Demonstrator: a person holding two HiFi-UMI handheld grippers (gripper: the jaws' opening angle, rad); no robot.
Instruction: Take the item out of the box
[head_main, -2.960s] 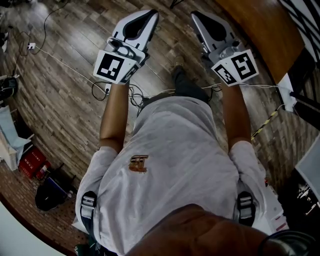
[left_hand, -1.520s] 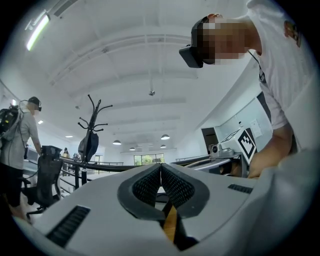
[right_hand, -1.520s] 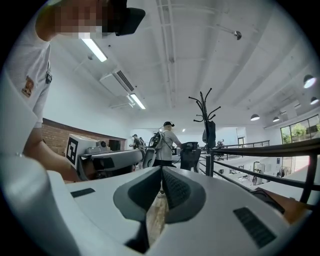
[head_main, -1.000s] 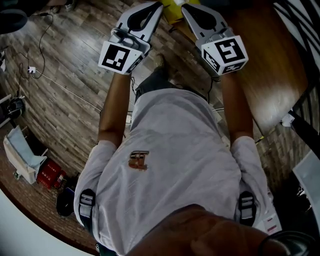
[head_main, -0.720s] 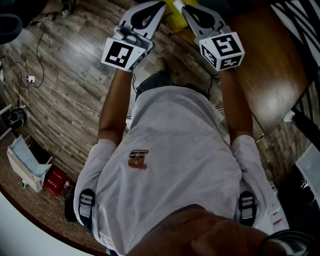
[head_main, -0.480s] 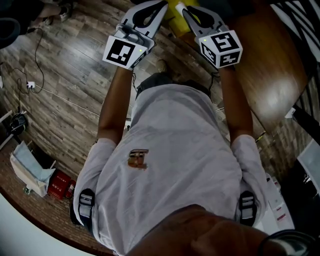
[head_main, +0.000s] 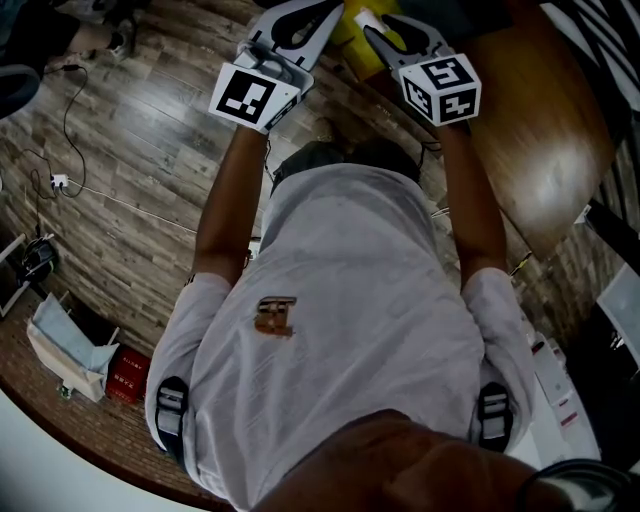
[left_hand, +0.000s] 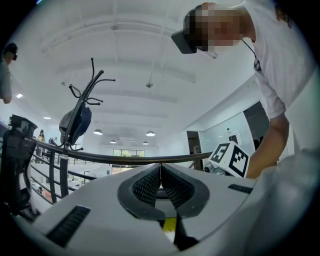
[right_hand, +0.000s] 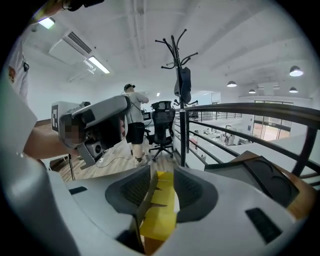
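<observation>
A yellow cardboard box (head_main: 352, 35) shows at the top of the head view, between my two grippers. In the right gripper view the box (right_hand: 161, 212) stands between the jaws of my right gripper (right_hand: 161, 175), with a brown flap leaning toward the left pad. These jaws have just been opening, and a gap shows beside the box. My right gripper (head_main: 375, 35) reaches in from the right. My left gripper (head_main: 325, 12) is on the box's left, and in its own view my left gripper (left_hand: 161, 170) has its pads meeting. A yellow sliver of the box (left_hand: 170, 225) shows beneath them.
A curved wooden table (head_main: 540, 130) lies to the right, with a dark tray (right_hand: 270, 180) on it. Ahead are a black railing (right_hand: 240, 107), a coat stand (right_hand: 180, 80), an office chair (right_hand: 162, 125) and a standing person (right_hand: 132, 120). Cables (head_main: 100, 190) cross the floor on the left.
Both grippers have moved up the head view to either side of the yellow box. The floor items at the left have slid down as the head view shifted.
</observation>
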